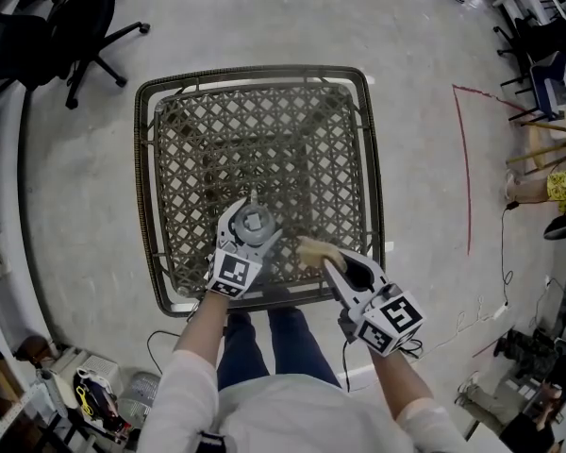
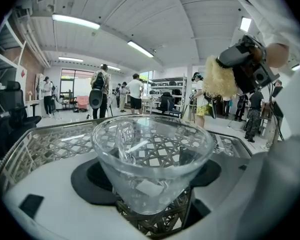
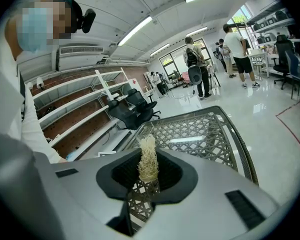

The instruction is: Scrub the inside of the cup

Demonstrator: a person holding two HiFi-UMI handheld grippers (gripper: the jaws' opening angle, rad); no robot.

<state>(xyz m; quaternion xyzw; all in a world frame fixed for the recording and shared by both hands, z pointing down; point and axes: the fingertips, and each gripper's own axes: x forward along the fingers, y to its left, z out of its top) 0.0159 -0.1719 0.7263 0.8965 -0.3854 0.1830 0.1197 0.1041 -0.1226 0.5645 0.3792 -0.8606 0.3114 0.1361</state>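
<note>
While our left gripper (image 1: 254,223) clamps the clear glass cup (image 2: 152,156) over the woven rattan table (image 1: 264,140), our right gripper (image 1: 332,264) pinches a pale fibrous scrubber (image 3: 148,160) near it. We judge scrubbing unstarted.

No legible text, labels or numbers anywhere

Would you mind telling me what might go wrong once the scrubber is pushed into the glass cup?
1. The glass cup is smooth and clamped only at its sides by the left gripper. A push could twist it loose onto the woven table below.
2. The right gripper pinches only the lower end of the scrubber, so the scrubber may bend or pull free inside the cup.
</note>
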